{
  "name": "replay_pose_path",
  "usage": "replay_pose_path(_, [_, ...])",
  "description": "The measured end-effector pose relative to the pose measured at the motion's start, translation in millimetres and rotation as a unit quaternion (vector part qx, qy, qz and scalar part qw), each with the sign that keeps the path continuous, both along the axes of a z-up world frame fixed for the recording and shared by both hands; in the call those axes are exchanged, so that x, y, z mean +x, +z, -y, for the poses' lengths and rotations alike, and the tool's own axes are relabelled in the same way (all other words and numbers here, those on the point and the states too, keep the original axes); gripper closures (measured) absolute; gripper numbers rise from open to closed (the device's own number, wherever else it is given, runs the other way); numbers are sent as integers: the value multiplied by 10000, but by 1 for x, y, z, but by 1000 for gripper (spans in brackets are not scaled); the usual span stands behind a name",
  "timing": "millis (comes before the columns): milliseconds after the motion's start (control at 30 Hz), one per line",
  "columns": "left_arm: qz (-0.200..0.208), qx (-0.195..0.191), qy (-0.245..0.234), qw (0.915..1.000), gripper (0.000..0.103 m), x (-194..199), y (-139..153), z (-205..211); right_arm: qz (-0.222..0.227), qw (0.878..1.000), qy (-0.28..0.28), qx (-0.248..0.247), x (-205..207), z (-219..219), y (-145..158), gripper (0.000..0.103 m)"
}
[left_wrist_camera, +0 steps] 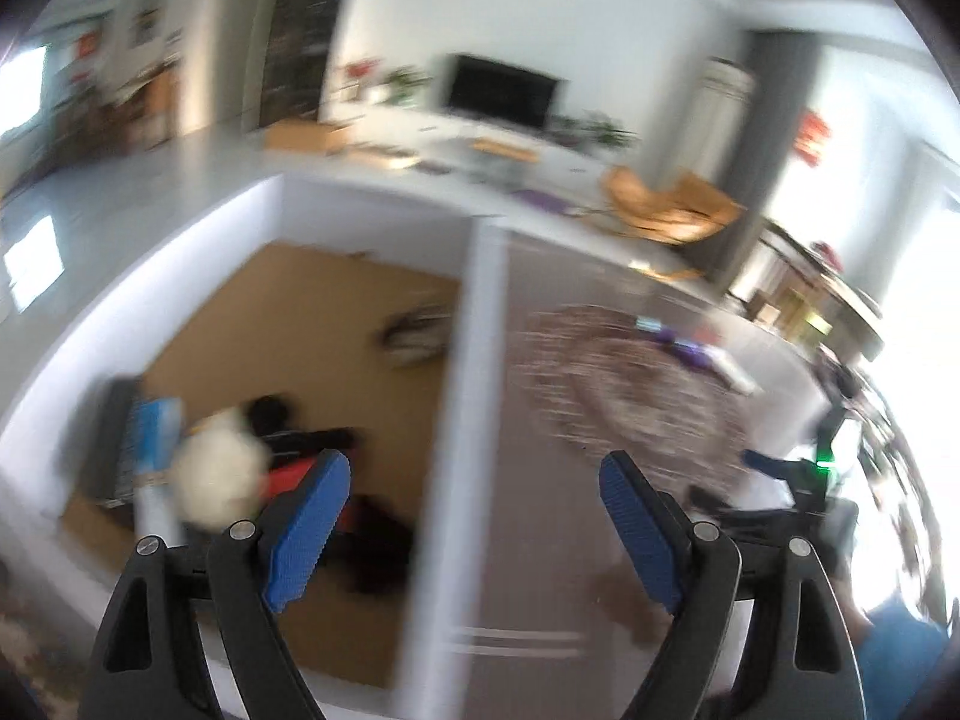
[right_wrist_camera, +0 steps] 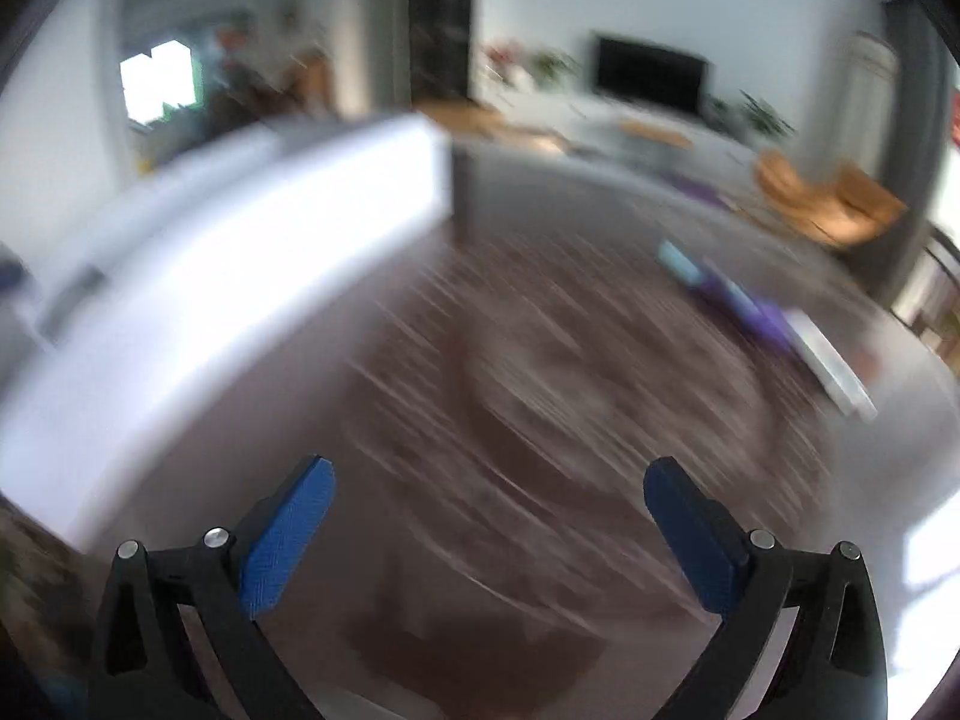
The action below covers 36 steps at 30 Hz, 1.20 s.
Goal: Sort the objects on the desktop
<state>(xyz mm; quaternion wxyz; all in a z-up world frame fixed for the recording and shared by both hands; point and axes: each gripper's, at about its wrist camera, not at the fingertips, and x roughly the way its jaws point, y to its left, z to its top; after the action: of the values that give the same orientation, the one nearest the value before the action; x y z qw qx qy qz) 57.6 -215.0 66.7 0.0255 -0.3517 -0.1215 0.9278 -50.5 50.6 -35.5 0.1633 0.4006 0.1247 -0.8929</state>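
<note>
Loose things on the table: I see a purple item [right_wrist_camera: 762,315], a light blue one [right_wrist_camera: 681,261] and a white one [right_wrist_camera: 834,369] in a row at about two o'clock of the right wrist view. They are too blurred for me to name further.
Box: a white box [left_wrist_camera: 474,360] with a brown floor fills the left wrist view from nine to twelve o'clock. Its near wall runs straight up the middle, between the two fingers.
Already in the box: I make out a cream ball-like thing [left_wrist_camera: 216,480], a blue and white tube [left_wrist_camera: 153,450], something red [left_wrist_camera: 288,474], dark things [left_wrist_camera: 294,426] and a round coil [left_wrist_camera: 417,333] nearer the far wall.
Mat: a patterned round mat [left_wrist_camera: 636,396] lies on the dark table [right_wrist_camera: 600,210], just right of the box.
Left claw [left_wrist_camera: 474,531]: I read it as wide open and empty, hanging over the box wall.
Right claw [right_wrist_camera: 489,540]: spread fully, nothing between the fingers, over the mat; it also shows at four o'clock in the left wrist view.
Step in hand: I judge that both claws are between a drop and the next pick.
Next move: I would send the right claw toward two o'clock, line its fingers across the narrow side of one loose item, then close.
Caution: both views are smeared, so I would slow down before closing.
</note>
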Motion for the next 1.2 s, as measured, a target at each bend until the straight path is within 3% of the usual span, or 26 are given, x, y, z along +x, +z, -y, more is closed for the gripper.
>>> replay_pose_path(100, [-35,-27,-550,9985,0,-3,1,-48,39,9990,-362,277,2,-57,-11,0])
replay_pose_path(200, [297,-95,-1047,9940,0,-20,-25,-101,56,9969,-673,405,-4,-97,-15,0])
replay_pose_path(300, [685,-126,-1256,9896,0,-42,-65,-136,270,9952,-931,153,-9,-119,-23,0])
replay_pose_path(400, [1142,-355,-1249,9849,0,-71,-108,-165,325,9947,-970,76,-11,-121,-23,0])
replay_pose_path(533, [1253,-753,-1010,9841,0,-98,-132,-184,523,9938,-963,-210,-17,-132,-26,0])
replay_pose_path(700, [1245,-1272,-903,9799,0,-134,-138,-207,542,9925,-1061,-259,-14,-133,-24,0])
replay_pose_path(967, [1072,-1281,-977,9811,0,-186,-141,-219,544,9925,-1062,-258,-15,-133,-25,0])
replay_pose_path(1200, [1021,-1261,-840,9832,0,-192,-138,-212,544,9925,-1063,-257,-15,-133,-25,0])
